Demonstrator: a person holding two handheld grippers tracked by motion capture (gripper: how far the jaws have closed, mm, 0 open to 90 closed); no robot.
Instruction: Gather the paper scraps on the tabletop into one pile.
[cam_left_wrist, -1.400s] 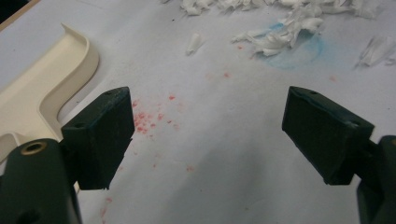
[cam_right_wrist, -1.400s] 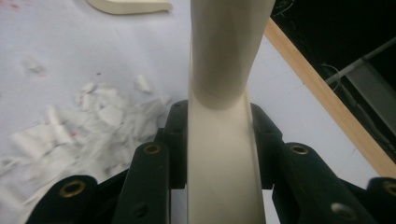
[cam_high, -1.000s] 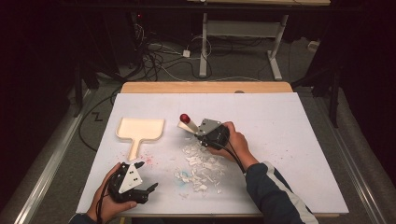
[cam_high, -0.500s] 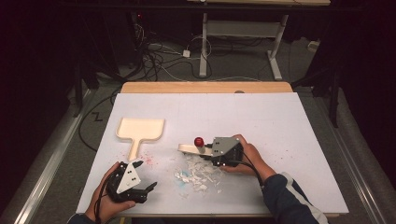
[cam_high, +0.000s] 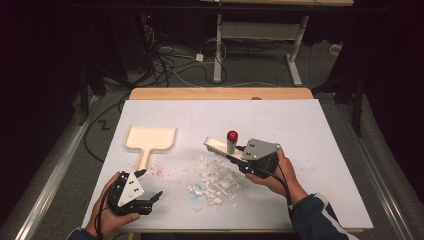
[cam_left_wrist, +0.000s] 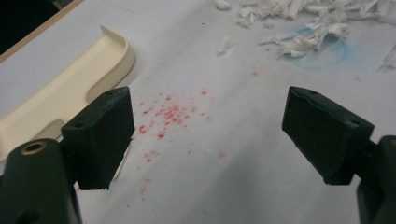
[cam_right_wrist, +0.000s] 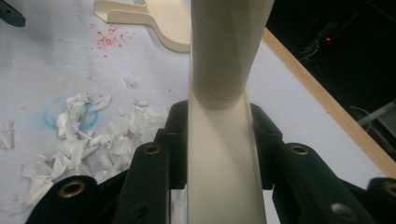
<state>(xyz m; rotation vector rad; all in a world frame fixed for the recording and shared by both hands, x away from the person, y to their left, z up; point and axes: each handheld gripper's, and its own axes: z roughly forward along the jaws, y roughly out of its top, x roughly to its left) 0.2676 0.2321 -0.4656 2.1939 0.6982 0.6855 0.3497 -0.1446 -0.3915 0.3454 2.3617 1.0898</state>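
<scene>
Jaws of my right gripper (cam_high: 235, 159) are clamped on the cream handle of a small brush (cam_high: 220, 149), which I hold just above the white surface (cam_high: 310, 130), its bristle head pointing left across the high view. A red-capped knob (cam_high: 232, 136) stands up from the brush near the jaws. In the right gripper view the handle (cam_right_wrist: 219, 140) runs straight up between the two black jaws, pressed on both sides. Below and just left of the brush lies a pile of white paper scraps (cam_high: 216, 179). My left gripper (cam_high: 150, 187) rests low at the near left edge, its jaws wide apart with nothing between them; the left gripper view shows red specks (cam_left_wrist: 166, 114) on the surface between them. A cream dustpan (cam_high: 150, 139) lies flat beyond the left gripper, well apart from the brush, handle toward me.
</scene>
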